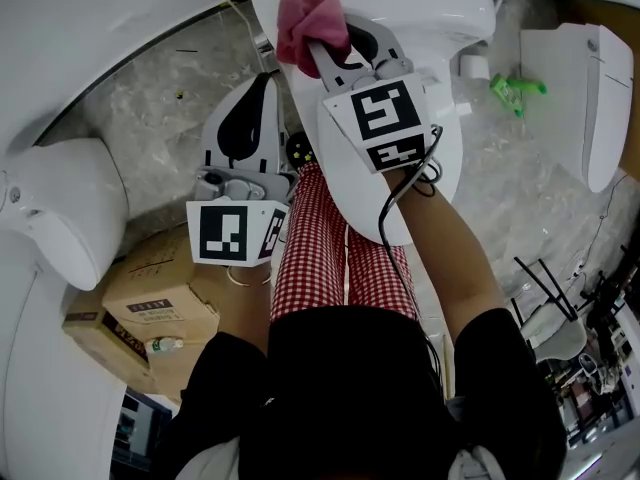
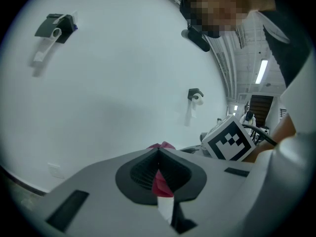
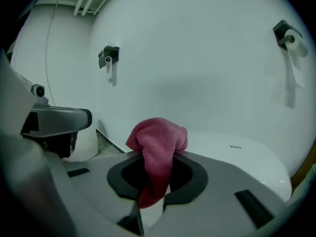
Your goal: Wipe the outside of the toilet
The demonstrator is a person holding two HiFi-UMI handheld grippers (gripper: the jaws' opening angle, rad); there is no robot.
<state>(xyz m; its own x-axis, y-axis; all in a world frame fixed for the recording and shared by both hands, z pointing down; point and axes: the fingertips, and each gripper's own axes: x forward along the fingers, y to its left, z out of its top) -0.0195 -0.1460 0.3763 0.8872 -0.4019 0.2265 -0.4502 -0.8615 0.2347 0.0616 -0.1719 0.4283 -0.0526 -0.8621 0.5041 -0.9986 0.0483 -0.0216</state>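
**First spotter:** Your right tongs [image 1: 335, 48] are clamped on a bunched pink microfibre cloth [image 3: 158, 142]. Its tail hangs down between the jaws and the wad bulges past the tips.

**Second spotter:** Your left tongs [image 1: 267, 78] are closed tip to tip, and from overhead nothing sits in them. You hold them low beside the bowl, over the grey marbled floor [image 1: 140, 118], doing no work.

**First spotter:** That cloth is over the rear top of the glossy white ceramic toilet [image 1: 420, 8]. I cannot tell whether it is pressing on the surface.

**Second spotter:** I judge you are on the upper surfaces, with the flanks and base left to wipe. Next, lower the wad until it flattens, then sweep it outward and down one side. Keep the hard jaw tips off the glaze.

**First spotter:** Your right arm reaches well forward, with the bare forearm [image 1: 450, 248] above the lid and the marker cube [image 1: 385, 118] facing up. Your left elbow is bent, with that hand close to your red-checked trousers [image 1: 310, 248]
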